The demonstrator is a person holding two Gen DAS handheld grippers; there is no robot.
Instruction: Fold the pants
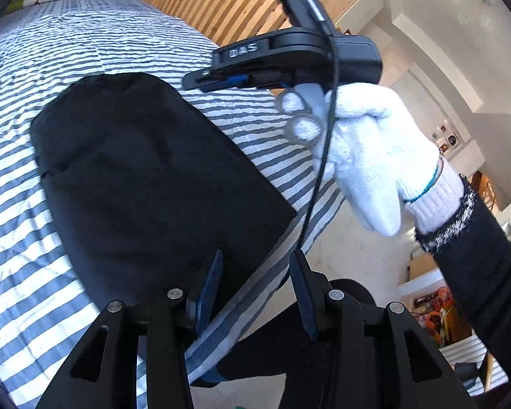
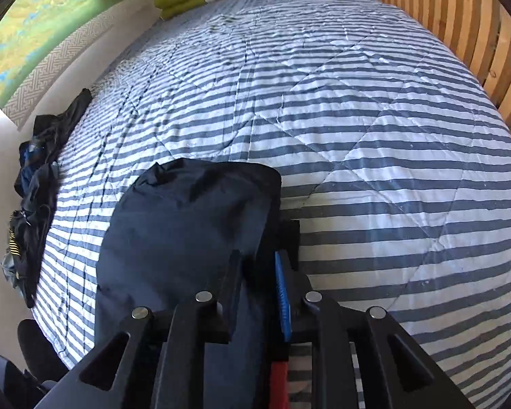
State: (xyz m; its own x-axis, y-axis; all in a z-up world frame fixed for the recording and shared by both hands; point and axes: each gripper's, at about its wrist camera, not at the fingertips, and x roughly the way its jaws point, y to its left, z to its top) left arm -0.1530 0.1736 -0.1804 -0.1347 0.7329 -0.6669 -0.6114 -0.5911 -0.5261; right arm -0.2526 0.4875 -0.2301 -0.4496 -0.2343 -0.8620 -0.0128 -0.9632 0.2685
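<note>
The dark pants (image 1: 146, 177) lie on the striped quilt (image 1: 68, 44) as a compact, rounded rectangle, just ahead of both tools and near the bed's close edge. In the left wrist view the left gripper (image 1: 255, 293) hovers over the near corner of the bundle with its jaws standing apart and nothing between them; only the quilt's edge and the floor show through the gap. Up and to the right of it, a white-gloved hand (image 1: 368, 156) carries the right-hand tool above the bed, beyond the far right side of the pants. In the right wrist view the right gripper (image 2: 259, 269) sits low over the bundle's right edge, its jaws drawn fairly close; dark cloth lies directly in front of and under them, but whether the pads actually press on a layer I cannot tell. The pants (image 2: 187, 225) there look doubled over, with soft ripples near the far left corner and one straight folded edge running along the tool's right finger. Judging by the small tidy shape, most folds seem done; what may remain is a last smoothing or squaring, or letting go. A loose heap of other dark clothes (image 2: 37, 170) waits far to the left by the wall.
</note>
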